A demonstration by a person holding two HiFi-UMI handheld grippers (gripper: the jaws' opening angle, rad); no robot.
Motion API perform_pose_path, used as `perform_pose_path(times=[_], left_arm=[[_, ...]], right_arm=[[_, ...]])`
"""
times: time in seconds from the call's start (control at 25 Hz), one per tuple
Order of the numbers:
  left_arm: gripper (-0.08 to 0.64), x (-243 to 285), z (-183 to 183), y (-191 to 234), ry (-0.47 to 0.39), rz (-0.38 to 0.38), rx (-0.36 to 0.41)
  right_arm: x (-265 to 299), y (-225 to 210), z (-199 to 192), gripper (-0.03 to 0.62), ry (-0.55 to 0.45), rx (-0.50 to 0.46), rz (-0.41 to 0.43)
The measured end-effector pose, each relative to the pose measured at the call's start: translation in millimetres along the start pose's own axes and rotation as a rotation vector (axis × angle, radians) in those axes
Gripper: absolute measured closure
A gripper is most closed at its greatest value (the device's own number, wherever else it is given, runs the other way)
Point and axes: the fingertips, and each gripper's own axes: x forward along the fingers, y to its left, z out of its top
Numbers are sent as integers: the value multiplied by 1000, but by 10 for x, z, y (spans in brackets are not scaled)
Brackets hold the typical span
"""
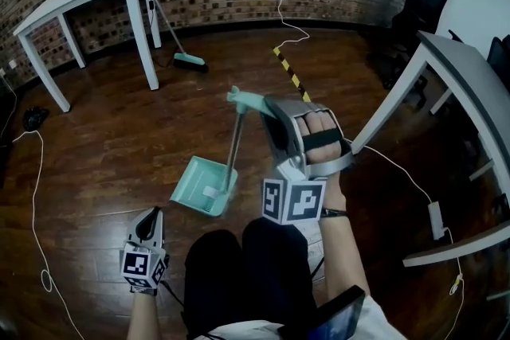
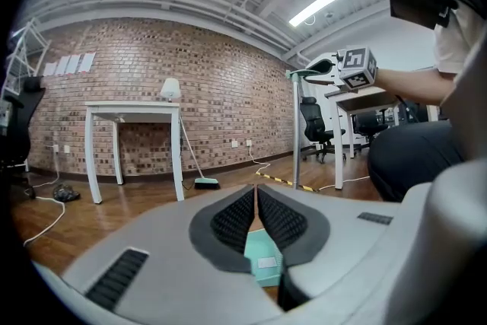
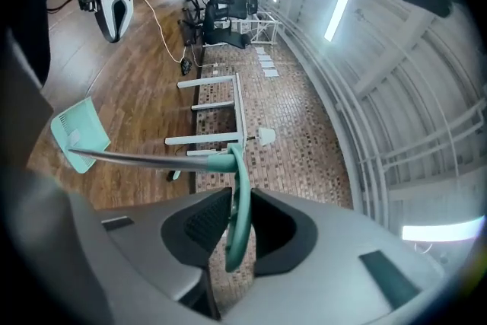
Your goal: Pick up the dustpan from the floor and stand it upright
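The teal plastic dustpan (image 1: 205, 185) with its long grey metal pole hangs from the right gripper (image 1: 272, 109), whose jaws are clamped narrowly on the teal loop handle (image 3: 237, 186) at the pole's top. From there the pole slants down and away from the jaws to the pan, which sits low over the middle of the dark wooden floor (image 1: 96, 147), just ahead of the person's knees; whether its lip touches the boards cannot be told. The left gripper (image 1: 151, 214) is held low near the floor, beside the pan and apart from it, its jaws drawn together to a thin slit with nothing between them. A small pale label (image 2: 267, 262) sits on the pan, its print too small to read. The only other markings are the black-and-white squares on each gripper's cube (image 1: 293, 201).
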Motion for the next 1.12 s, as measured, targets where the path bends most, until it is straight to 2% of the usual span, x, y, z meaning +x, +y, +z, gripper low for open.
perform_pose_path(times=[0.08,0.2,0.4,0.48,0.68,0.84,0.92,1.0,1.12], left_arm=[[537,-34,-1,4,-1,4,0],[537,-71,26,52,-9,15,-2],[537,-123,19,164,-7,30,-12],[537,-111,3,169,-3,26,-20],[537,-3,20,58,6,-2,-10],[537,86,219,-37,21,-26,34],[536,59,435,-71,45,-33,32],[537,5,737,-106,66,-36,-4],[537,-131,1235,-177,108,-33,-44]], right_arm=[[-12,8,154,495,-40,1,-6],[-6,-12,284,489,-84,52,-7],[-21,-47,288,463,-99,119,11],[-72,-75,273,433,-108,135,15],[-244,-115,36,433,-81,110,-1],[-301,-125,-246,434,-40,87,2],[-308,-130,-389,428,-8,75,53],[-330,-123,-514,403,18,73,144],[-438,-29,-622,403,42,172,300]])
